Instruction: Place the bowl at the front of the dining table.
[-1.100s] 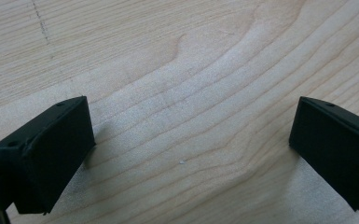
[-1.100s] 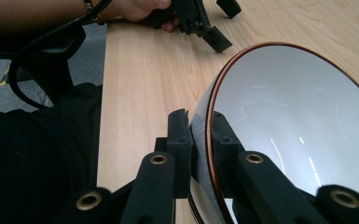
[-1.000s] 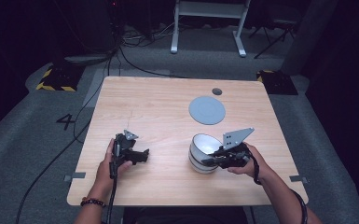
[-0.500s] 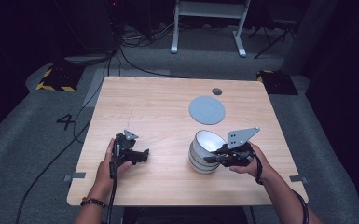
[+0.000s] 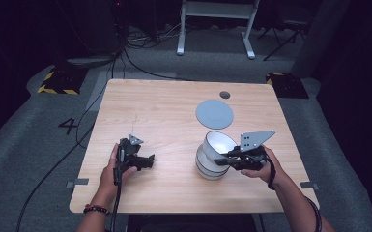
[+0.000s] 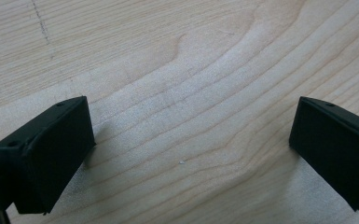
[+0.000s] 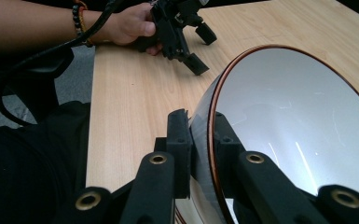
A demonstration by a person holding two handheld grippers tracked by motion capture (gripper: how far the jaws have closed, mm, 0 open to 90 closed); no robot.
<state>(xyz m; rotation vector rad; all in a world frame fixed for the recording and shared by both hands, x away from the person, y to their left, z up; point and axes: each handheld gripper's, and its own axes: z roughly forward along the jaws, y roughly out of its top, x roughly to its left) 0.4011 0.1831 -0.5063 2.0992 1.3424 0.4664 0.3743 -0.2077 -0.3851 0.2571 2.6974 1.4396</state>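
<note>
Right tongs (image 5: 221,161) are clenched on the rim of the top bowl (image 5: 218,143), which I have tilted above the stacked bowls (image 5: 207,169) just beneath. Left tongs (image 5: 147,161) gape wide, released, over bare counter (image 5: 164,116), well apart from them.

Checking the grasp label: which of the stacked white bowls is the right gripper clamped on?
The top white bowl, tilted up off the stack; the right gripper pinches its rim. The lower white bowls sit flat on the wooden table.
</note>
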